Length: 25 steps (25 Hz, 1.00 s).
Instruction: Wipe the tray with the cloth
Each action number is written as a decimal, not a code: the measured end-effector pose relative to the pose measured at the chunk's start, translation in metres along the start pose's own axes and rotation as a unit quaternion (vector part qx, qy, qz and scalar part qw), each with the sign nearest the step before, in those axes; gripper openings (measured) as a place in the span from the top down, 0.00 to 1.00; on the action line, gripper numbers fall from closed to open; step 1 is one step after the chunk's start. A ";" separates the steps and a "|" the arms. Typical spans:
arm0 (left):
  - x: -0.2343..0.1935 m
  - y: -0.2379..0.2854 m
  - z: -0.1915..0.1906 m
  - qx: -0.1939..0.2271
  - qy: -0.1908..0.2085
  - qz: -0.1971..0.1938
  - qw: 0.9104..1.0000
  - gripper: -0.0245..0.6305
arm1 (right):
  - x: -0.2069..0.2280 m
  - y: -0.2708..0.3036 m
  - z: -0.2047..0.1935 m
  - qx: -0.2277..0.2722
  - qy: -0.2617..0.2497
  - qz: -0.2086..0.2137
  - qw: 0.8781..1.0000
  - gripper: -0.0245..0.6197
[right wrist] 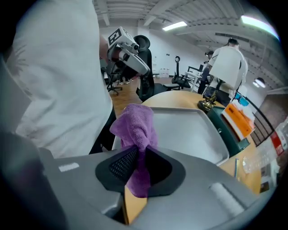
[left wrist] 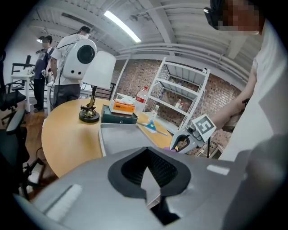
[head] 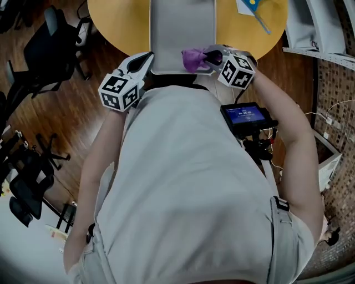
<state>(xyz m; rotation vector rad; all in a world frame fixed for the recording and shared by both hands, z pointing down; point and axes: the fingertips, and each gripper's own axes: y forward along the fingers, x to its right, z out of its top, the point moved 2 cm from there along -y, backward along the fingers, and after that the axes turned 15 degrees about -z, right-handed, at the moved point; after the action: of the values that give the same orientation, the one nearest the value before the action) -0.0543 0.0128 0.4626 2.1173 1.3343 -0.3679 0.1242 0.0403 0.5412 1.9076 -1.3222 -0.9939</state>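
A grey tray (head: 183,28) lies on the round wooden table (head: 119,22), reaching to the table's near edge. My right gripper (head: 208,57) is shut on a purple cloth (head: 193,59), which hangs bunched over the tray's near rim. In the right gripper view the cloth (right wrist: 135,128) stands up from between the pads, with the tray (right wrist: 189,130) just beyond. My left gripper (head: 145,60) hovers at the tray's near left corner, jaws shut and nothing in them. In the left gripper view the tray (left wrist: 126,139) lies ahead and the right gripper (left wrist: 182,143) is at the right.
A lamp base (left wrist: 89,114) and a dark green box (left wrist: 119,117) with an orange box on top stand beyond the tray. Blue-handled scissors (head: 256,14) lie at the table's right. A wire shelf rack (left wrist: 180,96), office chairs (head: 50,39) and standing people (left wrist: 67,67) surround the table.
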 end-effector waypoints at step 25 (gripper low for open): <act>-0.017 0.013 0.017 0.000 -0.009 0.052 0.999 0.96 | 0.061 0.072 -0.064 -0.077 -0.079 0.015 0.994 0.87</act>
<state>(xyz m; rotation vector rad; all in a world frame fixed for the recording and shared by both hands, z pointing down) -0.0487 -0.0138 0.4629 2.1687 1.2071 -0.3430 0.1562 -0.0362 0.6194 1.7199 -1.3165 -1.2158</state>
